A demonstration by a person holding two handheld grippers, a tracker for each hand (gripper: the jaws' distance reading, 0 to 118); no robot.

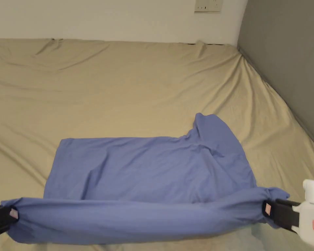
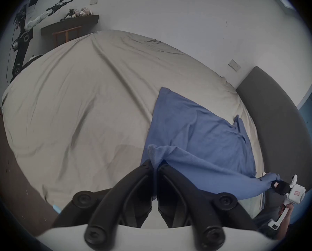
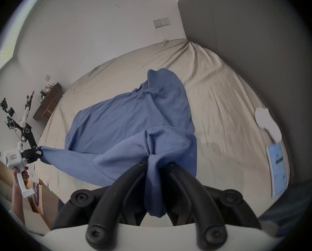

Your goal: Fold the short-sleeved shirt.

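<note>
Tan bed (image 1: 136,81), blue shirt (image 1: 153,170) edge clenched in left hand-held gripper (image 1: 12,214) and right hand-held gripper (image 1: 267,209).

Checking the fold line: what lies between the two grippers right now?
In the head view, the lifted near edge of the blue short-sleeved shirt spans from the left gripper to the right gripper, nothing else.

Right claw (image 3: 157,164) seemingly clamps bunched blue shirt (image 3: 129,113).

Soft even light; fisheye edges, maybe blurry.
</note>
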